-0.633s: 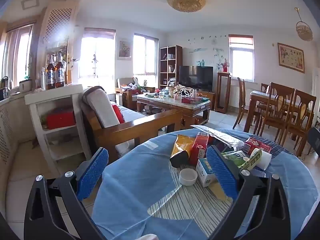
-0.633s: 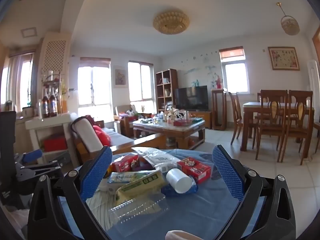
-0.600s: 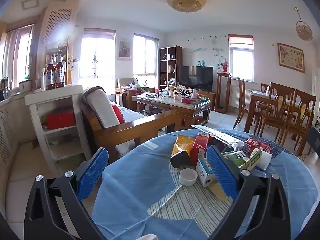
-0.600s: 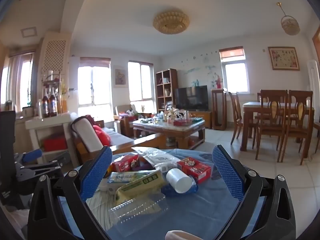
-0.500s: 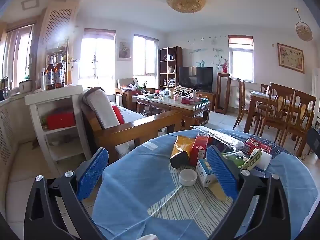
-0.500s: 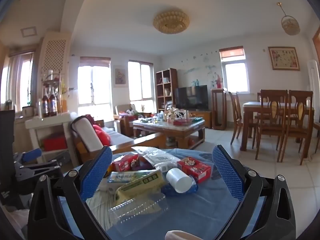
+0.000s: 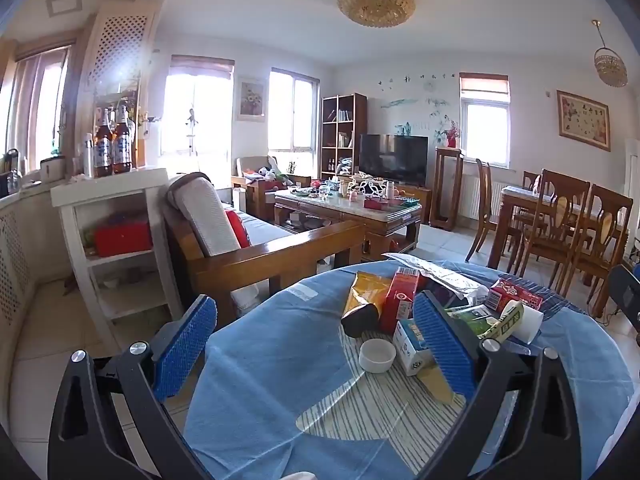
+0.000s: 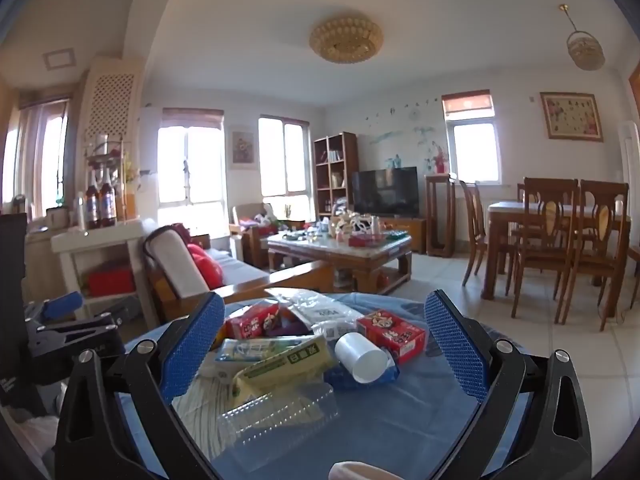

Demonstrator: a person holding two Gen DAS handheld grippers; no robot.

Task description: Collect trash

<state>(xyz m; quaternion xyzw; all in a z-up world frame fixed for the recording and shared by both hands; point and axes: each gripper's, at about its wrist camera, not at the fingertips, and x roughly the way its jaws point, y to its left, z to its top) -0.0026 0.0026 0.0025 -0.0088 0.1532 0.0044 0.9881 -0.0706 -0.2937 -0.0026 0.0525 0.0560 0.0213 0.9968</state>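
Two hand-held grippers hover with jaws spread wide and nothing between them above a round table (image 7: 260, 380) draped in blue cloth, where household litter sits bunched toward the far edge, apparently heaped together so it can be picked off piece by piece.

From the left: the left gripper (image 7: 316, 344) hangs over bare cloth on the near side, released, its right pad standing in front of the pile and touching nothing that can be made out. Just ahead of it lie one small white cap (image 7: 377, 355), one yellow pouch (image 7: 366, 300) with a dark end, one red carton (image 7: 401, 300) standing upright, and one blue-and-white box (image 7: 412, 346) lying against the pad's edge in this view.

Further right, the right gripper (image 8: 324, 344) is likewise unclenched and frames the rest of the heap: one clear plastic clamshell (image 8: 280, 416) nearest the camera, one green-and-yellow packet (image 8: 280, 364) resting just behind it, one white paper cup (image 8: 360, 356) tipped on its side with its mouth toward the lens, one crumpled clear bag (image 8: 316, 312) behind, and two red snack boxes (image 8: 390, 334) (one at each flank of the pile).

By this count, ten pieces of trash are visible, though more may be buried beneath. No bin or sack shows in either view, and collection appears not yet begun.
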